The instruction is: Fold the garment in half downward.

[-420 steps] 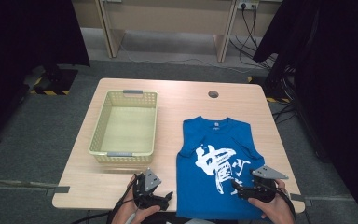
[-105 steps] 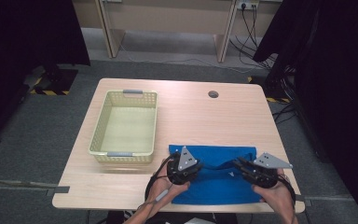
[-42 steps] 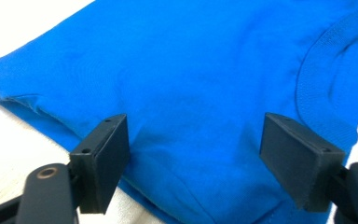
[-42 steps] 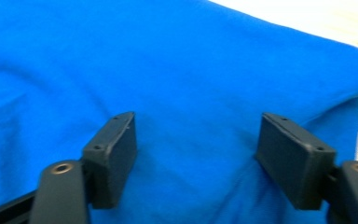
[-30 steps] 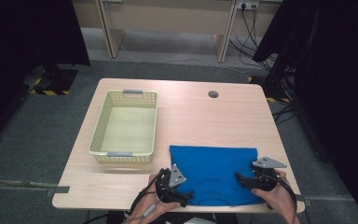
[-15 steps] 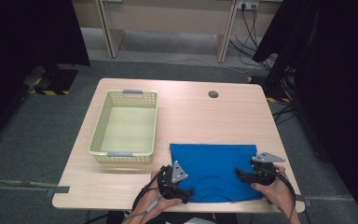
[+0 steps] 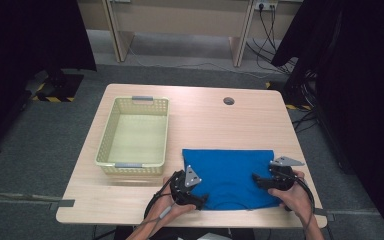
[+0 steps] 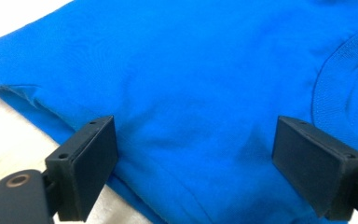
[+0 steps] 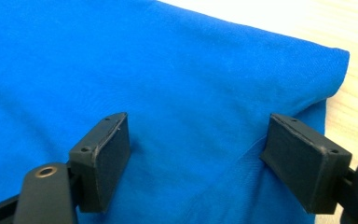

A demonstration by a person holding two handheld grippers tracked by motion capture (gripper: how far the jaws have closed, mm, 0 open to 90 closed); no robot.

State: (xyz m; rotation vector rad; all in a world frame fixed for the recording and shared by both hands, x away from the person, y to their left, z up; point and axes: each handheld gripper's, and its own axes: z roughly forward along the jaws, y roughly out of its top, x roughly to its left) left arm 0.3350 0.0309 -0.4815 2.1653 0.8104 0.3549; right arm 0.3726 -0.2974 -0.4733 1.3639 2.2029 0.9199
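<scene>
While both wide-open, empty grippers (image 7: 196, 199) (image 7: 258, 181) hover, the folded blue shirt (image 7: 227, 175) lies under them.

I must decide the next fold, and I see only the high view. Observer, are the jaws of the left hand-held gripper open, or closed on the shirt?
Observer: The left hand-held gripper has its jaws wide apart over the blue shirt; no cloth is pinched between them.
Operator: And the right one?
Observer: The right hand-held gripper is open too, over flat cloth near the shirt's folded corner.
Operator: Is the neck opening hidden by the fold?
Observer: No. In the left gripper view the ribbed collar lies on top, at the right edge.
</scene>
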